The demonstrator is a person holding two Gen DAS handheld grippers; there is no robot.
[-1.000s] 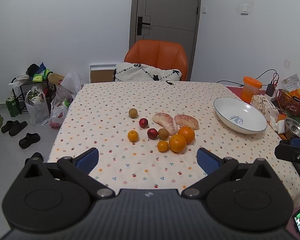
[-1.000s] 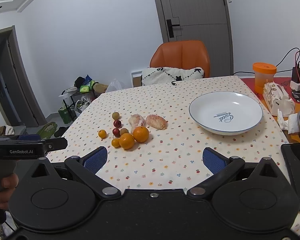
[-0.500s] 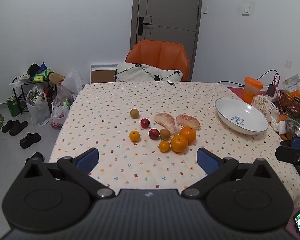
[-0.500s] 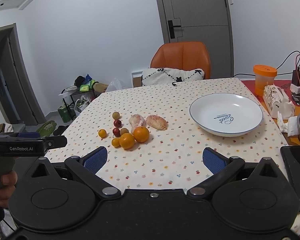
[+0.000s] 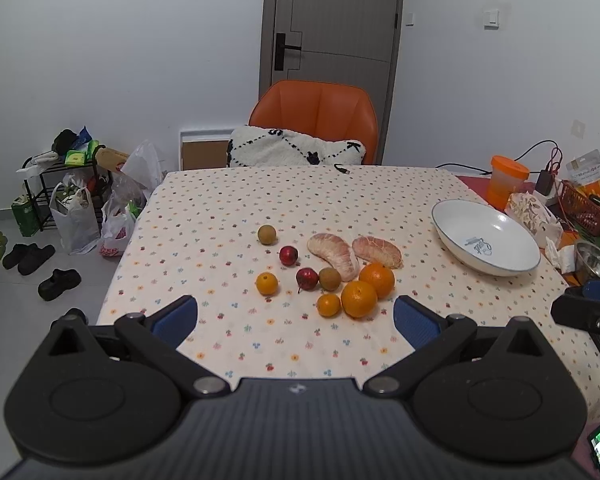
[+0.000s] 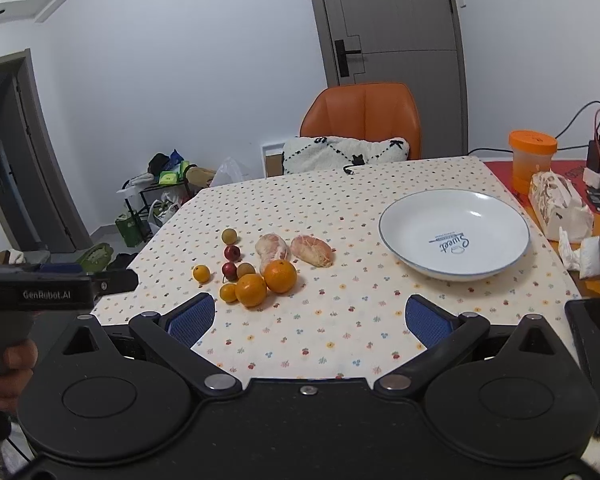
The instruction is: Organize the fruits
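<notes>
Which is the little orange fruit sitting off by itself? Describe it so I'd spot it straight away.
Start at the dotted tablecloth and find the cluster of fruit near its middle, left of the white plate. The lone small orange lies at the cluster's left edge, apart from the rest. Unlike the other small orange, which touches a big orange, it touches nothing.

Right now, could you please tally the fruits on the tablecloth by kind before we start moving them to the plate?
Large oranges: 2
Small oranges: 2
Small red fruits: 2
Small brown round fruits: 2
Peeled pomelo segments: 2
Total: 10, all on the tablecloth; the plate holds none.
</notes>
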